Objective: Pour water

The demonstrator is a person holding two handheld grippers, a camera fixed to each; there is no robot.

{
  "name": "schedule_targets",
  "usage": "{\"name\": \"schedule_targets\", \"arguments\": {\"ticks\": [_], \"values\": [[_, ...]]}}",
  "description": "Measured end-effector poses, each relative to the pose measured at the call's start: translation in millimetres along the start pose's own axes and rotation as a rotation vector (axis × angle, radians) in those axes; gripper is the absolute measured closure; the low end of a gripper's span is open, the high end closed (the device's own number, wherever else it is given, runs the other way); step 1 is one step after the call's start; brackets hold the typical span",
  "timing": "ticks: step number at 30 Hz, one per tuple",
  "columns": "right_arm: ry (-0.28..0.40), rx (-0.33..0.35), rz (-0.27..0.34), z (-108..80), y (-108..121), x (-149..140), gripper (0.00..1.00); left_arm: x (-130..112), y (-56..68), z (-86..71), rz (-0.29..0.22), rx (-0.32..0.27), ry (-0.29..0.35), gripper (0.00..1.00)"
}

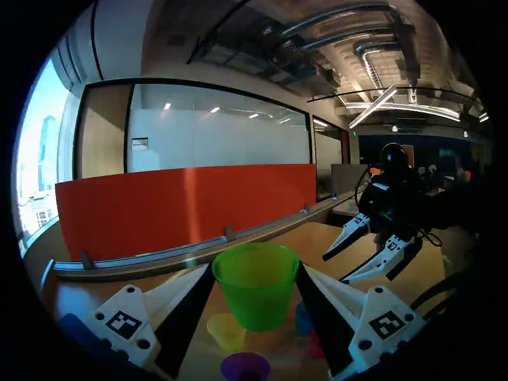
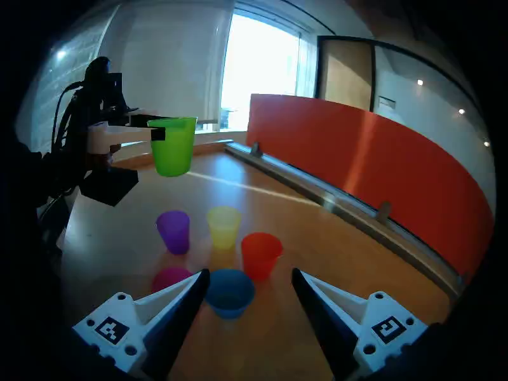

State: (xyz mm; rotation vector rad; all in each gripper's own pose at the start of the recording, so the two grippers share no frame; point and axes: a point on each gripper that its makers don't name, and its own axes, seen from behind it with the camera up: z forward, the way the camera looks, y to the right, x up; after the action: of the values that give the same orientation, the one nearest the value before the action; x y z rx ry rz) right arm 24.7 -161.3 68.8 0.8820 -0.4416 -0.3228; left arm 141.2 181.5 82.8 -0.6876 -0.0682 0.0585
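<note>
Left gripper clamped on green cup, held upright above table. Right gripper spread wide, empty, blue cup just ahead. Risk: cups below clustered closely; water could be spilled between them if tilt is misjudged.

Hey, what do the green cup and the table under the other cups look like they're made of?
Green cup: probably thin plastic, translucent and glossy, since light glows through its wall. Table: wood or wood-look laminate with a smooth semi-gloss finish; it is warm brown and carries a bright streak of reflected light. I cannot tell which of the two it is.
</note>
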Motion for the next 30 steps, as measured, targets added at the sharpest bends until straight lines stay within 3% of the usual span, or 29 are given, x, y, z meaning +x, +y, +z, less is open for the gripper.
{"name": "schedule_targets", "arguments": {"ticks": [30], "values": [[-0.118,0.076,-0.021,36.9,-13.4,-43.9,0.00,-5.5,-18.4,-28.9,-0.010,0.051,0.001,0.11]]}}
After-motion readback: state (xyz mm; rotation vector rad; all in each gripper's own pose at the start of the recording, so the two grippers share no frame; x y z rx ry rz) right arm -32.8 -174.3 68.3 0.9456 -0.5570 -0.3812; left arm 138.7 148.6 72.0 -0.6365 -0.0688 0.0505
